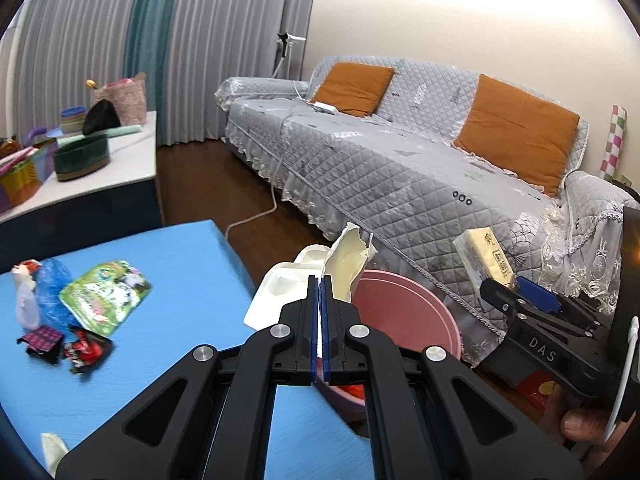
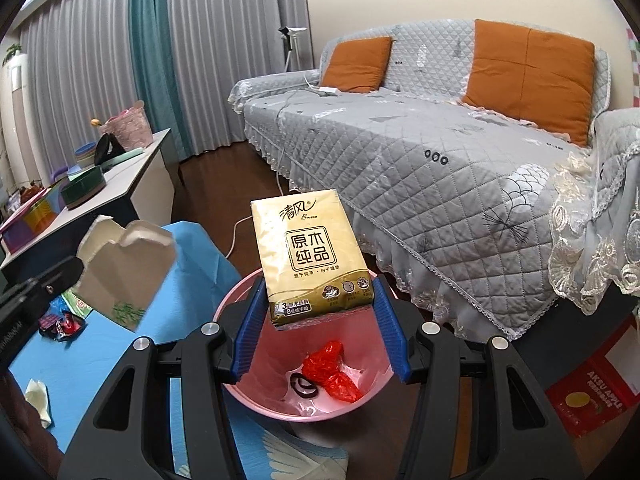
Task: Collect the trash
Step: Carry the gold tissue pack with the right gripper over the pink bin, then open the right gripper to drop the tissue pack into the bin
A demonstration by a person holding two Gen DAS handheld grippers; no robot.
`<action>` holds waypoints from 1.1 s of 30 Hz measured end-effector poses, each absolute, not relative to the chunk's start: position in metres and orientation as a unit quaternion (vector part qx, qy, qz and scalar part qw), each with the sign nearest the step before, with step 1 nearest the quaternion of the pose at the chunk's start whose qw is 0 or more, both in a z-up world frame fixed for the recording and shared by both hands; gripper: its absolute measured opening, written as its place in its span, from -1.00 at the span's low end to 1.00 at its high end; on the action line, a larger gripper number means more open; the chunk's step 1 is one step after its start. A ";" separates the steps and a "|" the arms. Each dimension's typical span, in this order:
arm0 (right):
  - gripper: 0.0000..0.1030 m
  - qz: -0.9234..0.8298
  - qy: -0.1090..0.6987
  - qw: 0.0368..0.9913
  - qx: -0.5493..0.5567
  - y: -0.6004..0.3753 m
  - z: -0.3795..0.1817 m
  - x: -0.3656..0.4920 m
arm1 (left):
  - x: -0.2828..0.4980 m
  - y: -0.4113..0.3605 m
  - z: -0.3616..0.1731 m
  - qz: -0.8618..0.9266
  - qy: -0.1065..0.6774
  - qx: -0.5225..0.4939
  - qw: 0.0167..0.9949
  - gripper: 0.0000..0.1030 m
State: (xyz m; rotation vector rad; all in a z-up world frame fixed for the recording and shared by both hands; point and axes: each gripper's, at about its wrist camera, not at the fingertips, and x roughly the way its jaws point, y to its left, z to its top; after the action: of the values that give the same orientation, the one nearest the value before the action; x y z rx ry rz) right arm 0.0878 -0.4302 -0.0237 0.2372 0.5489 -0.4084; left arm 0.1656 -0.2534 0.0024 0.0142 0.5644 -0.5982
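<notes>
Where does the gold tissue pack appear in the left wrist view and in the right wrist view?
Left wrist view: gold tissue pack at right, above the right gripper, before the sofa.
Right wrist view: centre, between the right gripper's jaws, above the pink bin.
Shared landmark: the pink bin.

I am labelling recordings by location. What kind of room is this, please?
Most likely a home living room: a long sofa with a quilted grey cover and orange cushions, floor-length curtains, and a low table with a blue cover.
</notes>
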 end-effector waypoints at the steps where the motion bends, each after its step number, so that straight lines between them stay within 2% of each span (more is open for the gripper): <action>1: 0.03 -0.201 0.268 0.935 0.117 -0.432 -0.024 0.088 | 0.167 -0.258 0.001 -0.294 0.279 0.006 0.914 -0.98; 19: 0.03 -0.202 0.276 0.928 0.146 -0.460 -0.034 0.105 | 0.185 -0.308 -0.027 -0.301 0.321 0.007 0.898 -0.98; 23: 0.10 -0.197 0.286 0.926 0.146 -0.463 -0.037 0.109 | 0.193 -0.310 -0.032 -0.305 0.344 -0.003 0.888 -0.96; 25: 0.15 -0.201 0.291 0.923 0.151 -0.467 -0.039 0.110 | 0.197 -0.307 -0.034 -0.306 0.353 -0.015 0.884 -0.84; 26: 0.21 -0.202 0.290 0.922 0.156 -0.469 -0.039 0.109 | 0.198 -0.305 -0.035 -0.303 0.356 -0.019 0.884 -0.71; 27: 0.24 -0.204 0.289 0.922 0.159 -0.471 -0.039 0.108 | 0.198 -0.303 -0.034 -0.300 0.356 -0.022 0.885 -0.68; 33: 0.24 -0.212 0.280 0.920 0.176 -0.474 -0.034 0.102 | 0.194 -0.290 -0.026 -0.292 0.351 -0.023 0.889 -0.68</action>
State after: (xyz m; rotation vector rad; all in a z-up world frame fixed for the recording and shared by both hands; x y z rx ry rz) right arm 0.1024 -0.4738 -0.0339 0.3616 0.5747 -0.4348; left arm 0.1936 -0.2903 -0.0258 -0.0488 0.7289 -0.6073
